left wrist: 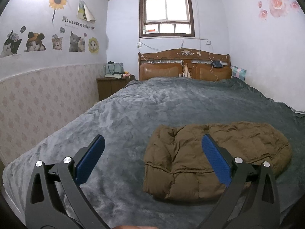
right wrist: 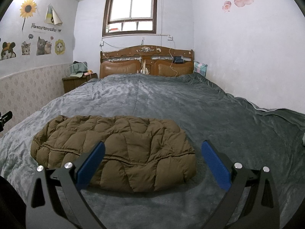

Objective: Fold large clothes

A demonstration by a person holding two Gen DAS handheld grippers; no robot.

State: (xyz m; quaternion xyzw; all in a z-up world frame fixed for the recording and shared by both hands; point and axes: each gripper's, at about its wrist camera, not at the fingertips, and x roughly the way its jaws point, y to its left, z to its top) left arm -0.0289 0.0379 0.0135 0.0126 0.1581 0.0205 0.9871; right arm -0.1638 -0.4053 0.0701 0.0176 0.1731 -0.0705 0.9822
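A brown quilted down jacket (left wrist: 190, 162) lies folded into a compact bundle on the grey bedspread (left wrist: 152, 103) near the foot of the bed. It also shows in the right wrist view (right wrist: 122, 150). My left gripper (left wrist: 152, 143) is open and empty, held above the bed, with its right finger over the jacket's middle. My right gripper (right wrist: 152, 148) is open and empty, held above the jacket's near right part, with its left finger over the bundle. Neither gripper touches the jacket.
The grey bedspread (right wrist: 190, 103) covers the whole bed. A wooden headboard (right wrist: 146, 61) stands at the far end under a window. A nightstand (left wrist: 112, 87) with bags stands at the far left. Walls close both sides.
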